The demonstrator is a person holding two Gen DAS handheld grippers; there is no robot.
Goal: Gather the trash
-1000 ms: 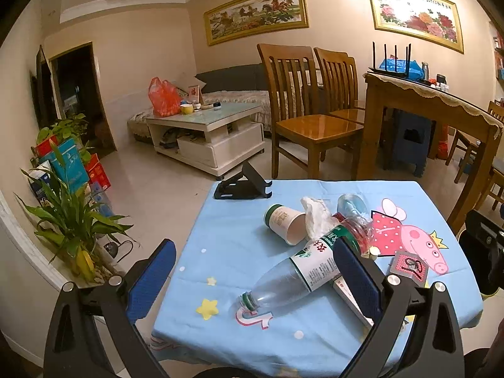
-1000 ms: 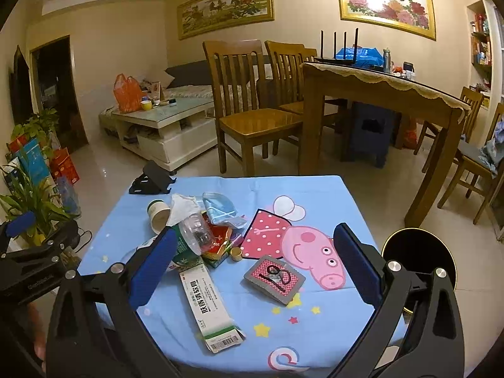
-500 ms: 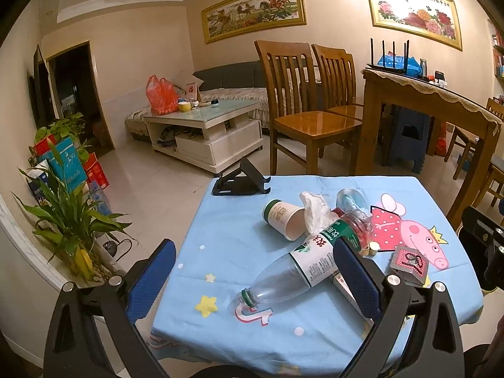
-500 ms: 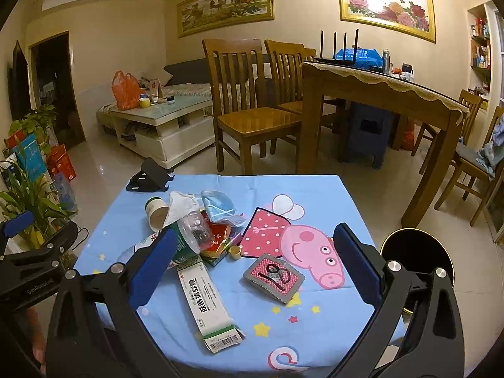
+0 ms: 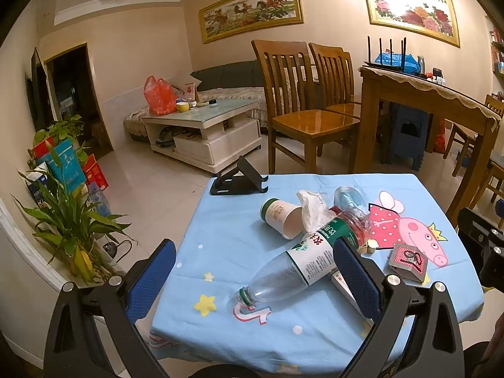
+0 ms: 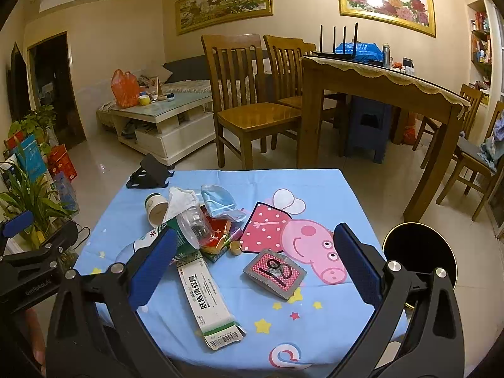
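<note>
Both of your grippers were above the near edge of the table, and nothing was picked yet. The left gripper had its fingers wide apart with nothing between the pads, and the right gripper was the same, open and empty. The trash lay in one heap on the blue cloth, toward the left half. I think the bottle was the best first target for your left side, because it lay on top, with its neck pointing to you. You should have come down over the labelled middle, across the body and not along it, since clear thin plastic is slippery and bends easily. The bottle was empty, without cap, and its far end rested on the heap. Behind it lay a paper cup on its side, a crumpled tissue and a blue mask. For your right side, the long box and the small card pack lay flat and apart from the heap, so a low approach was needed. The black round bin stood on the floor, just beside the table on the right.
</note>
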